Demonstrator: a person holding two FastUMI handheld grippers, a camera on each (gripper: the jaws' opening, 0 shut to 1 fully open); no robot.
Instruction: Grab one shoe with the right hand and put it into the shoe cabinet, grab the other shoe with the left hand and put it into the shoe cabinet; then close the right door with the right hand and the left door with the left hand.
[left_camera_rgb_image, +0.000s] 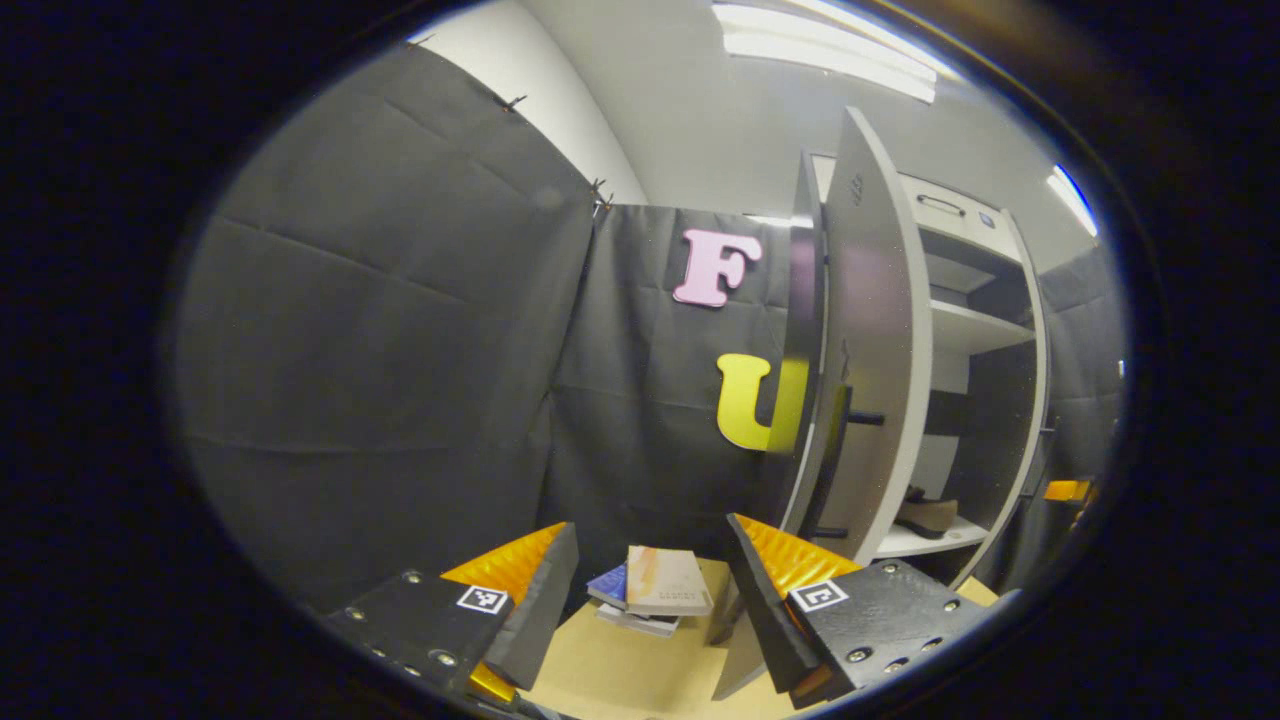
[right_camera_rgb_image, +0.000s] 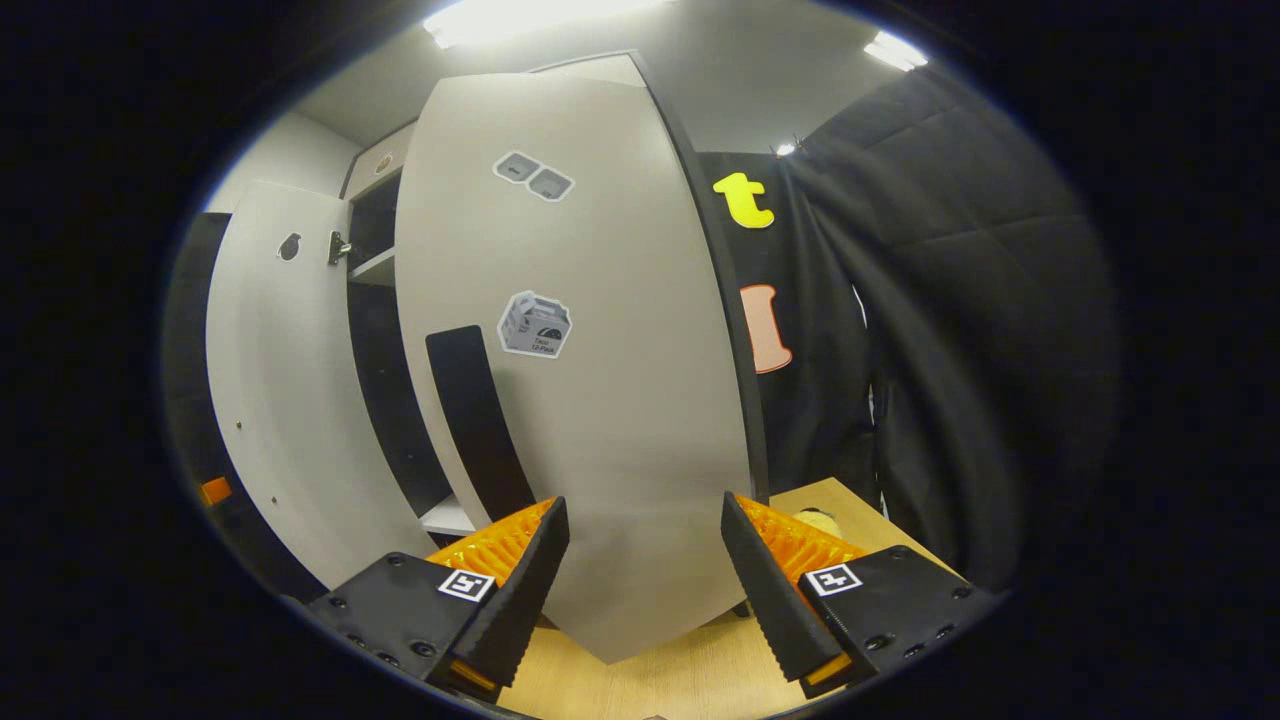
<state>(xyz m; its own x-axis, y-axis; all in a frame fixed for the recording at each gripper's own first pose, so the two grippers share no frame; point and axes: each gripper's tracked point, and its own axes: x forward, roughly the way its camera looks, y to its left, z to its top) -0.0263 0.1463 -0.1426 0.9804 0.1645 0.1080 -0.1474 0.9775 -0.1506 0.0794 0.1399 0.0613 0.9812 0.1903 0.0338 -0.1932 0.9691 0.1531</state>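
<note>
In the left gripper view my left gripper (left_camera_rgb_image: 650, 590) is open and holds nothing. To its right the cabinet's left door (left_camera_rgb_image: 870, 330) stands open, edge-on, with a dark handle (left_camera_rgb_image: 835, 450). Past it a beige shoe (left_camera_rgb_image: 925, 515) rests on the cabinet's lower shelf (left_camera_rgb_image: 925, 543). In the right gripper view my right gripper (right_camera_rgb_image: 645, 575) is open and empty, close in front of the cabinet's right door (right_camera_rgb_image: 590, 400), which stands partly swung and carries a dark handle (right_camera_rgb_image: 480, 420) and stickers. Beyond it shows the left door's inner face (right_camera_rgb_image: 270, 400).
A small stack of books (left_camera_rgb_image: 655, 590) lies on the wooden table (left_camera_rgb_image: 620, 670) ahead of the left gripper. Black cloth walls (left_camera_rgb_image: 400, 350) close the booth on the left and, in the right gripper view, on the right (right_camera_rgb_image: 960, 350). Upper cabinet shelves (left_camera_rgb_image: 980, 325) are bare.
</note>
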